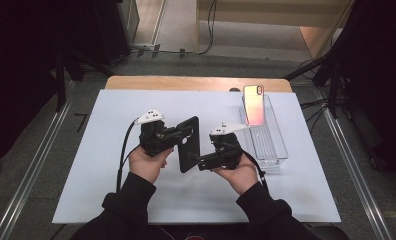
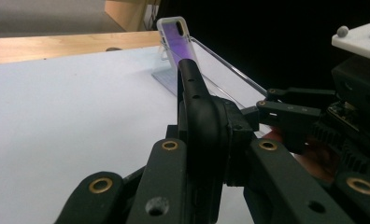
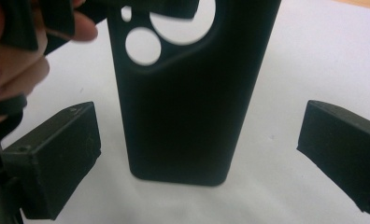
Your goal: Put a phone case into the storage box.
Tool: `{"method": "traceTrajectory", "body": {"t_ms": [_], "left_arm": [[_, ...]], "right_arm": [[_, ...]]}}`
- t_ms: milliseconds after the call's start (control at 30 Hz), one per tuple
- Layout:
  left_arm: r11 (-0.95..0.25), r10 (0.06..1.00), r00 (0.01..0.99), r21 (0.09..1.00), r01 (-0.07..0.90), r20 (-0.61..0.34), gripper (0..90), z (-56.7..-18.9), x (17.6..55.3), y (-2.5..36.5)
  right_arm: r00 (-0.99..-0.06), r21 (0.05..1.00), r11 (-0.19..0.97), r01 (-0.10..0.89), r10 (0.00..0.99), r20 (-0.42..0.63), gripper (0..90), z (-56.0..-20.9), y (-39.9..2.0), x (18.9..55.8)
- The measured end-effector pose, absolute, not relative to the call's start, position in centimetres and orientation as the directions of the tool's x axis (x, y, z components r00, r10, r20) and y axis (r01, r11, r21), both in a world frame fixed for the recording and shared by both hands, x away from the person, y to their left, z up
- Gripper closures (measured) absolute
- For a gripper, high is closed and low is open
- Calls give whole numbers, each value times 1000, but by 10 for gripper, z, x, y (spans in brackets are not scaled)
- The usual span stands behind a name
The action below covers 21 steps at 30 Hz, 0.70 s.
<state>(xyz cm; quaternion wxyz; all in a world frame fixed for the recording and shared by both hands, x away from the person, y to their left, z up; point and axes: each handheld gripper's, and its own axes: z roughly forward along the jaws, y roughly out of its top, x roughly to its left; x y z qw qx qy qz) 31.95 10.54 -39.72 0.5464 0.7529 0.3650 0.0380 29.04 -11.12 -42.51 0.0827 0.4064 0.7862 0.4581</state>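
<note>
A black phone case point(image 1: 189, 145) with round camera holes is held upright above the white table cover. My left gripper point(image 1: 182, 136) is shut on its upper part; in the left gripper view the case point(image 2: 192, 93) stands edge-on between my left gripper's point(image 2: 217, 140) jaws. My right gripper point(image 1: 195, 160) points at the case's lower end from the right. In the right gripper view its pads point(image 3: 57, 158) stand wide apart on both sides of the case point(image 3: 178, 107) without touching it, so my right gripper point(image 3: 197, 156) is open.
A clear plastic tray point(image 1: 271, 145) lies at the right of the white cover point(image 1: 111, 165). A phone in a clear-rimmed case with a pink-orange back point(image 1: 254, 105) leans upright at the tray's far end. Wooden table edge point(image 1: 186, 82) at the back.
</note>
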Motion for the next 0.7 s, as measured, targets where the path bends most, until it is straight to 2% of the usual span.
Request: {"method": "traceTrajectory", "body": {"t_ms": [533,600,700], "left_arm": [[-158,566,746,842,516,-351,819,-399,309,90],[-156,564,746,841,518,-355,819,-399,308,89],[-158,565,744,839,521,-356,819,-399,307,88]], "right_arm": [[-623,793,185,580,729,285,0,-424,-104,293],[-616,800,171,575,734,286,40,-424,-105,292],[-613,803,160,574,734,292,40,-424,-105,293]]}}
